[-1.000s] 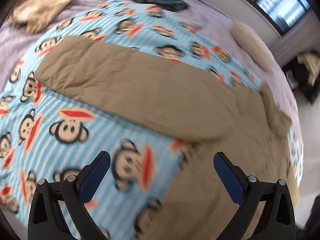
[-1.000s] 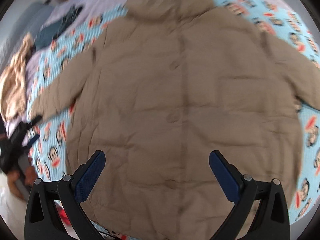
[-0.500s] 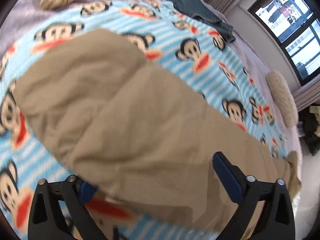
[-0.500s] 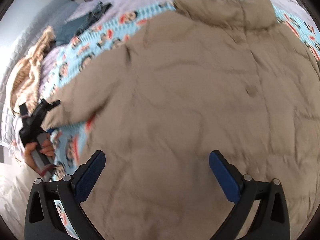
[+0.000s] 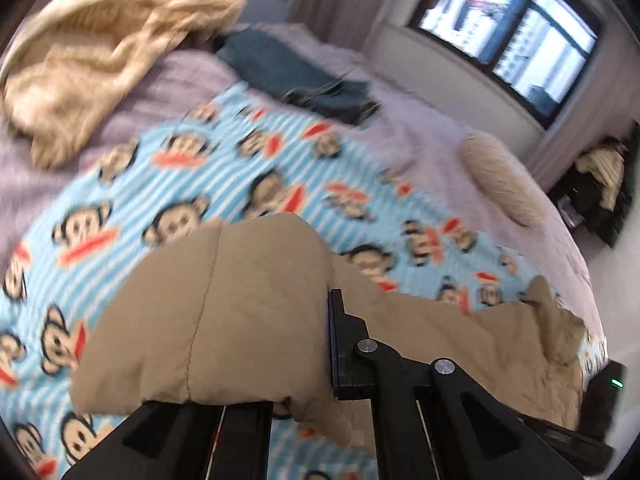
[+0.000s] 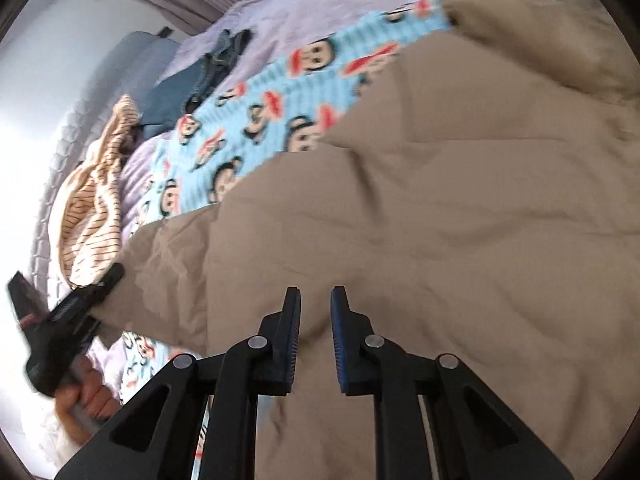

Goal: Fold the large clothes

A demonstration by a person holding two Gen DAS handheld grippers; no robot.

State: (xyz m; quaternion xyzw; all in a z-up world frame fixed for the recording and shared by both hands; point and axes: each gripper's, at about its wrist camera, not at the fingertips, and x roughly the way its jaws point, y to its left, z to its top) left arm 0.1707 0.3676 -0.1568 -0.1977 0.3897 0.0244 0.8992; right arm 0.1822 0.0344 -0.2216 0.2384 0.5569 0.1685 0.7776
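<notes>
Monkey blanket (image 5: pixel 248 152) under jacket (image 6: pixel 440 200); sleeve (image 5: pixel 224 312) pinched in left claw (image 5: pixel 320 344).

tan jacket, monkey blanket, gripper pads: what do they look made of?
Tan jacket: looks like a matte woven shell over padding; puffy stitched panels and soft creases suggest quilting.
Monkey blanket: probably soft fleece; printed and non-glossy, though blur hides the nap.
Pads on the right gripper: blue, ridged, likely rubber or soft plastic on black rigid fingers.

No readable text, labels, brands, numbers or signs anywhere
</notes>
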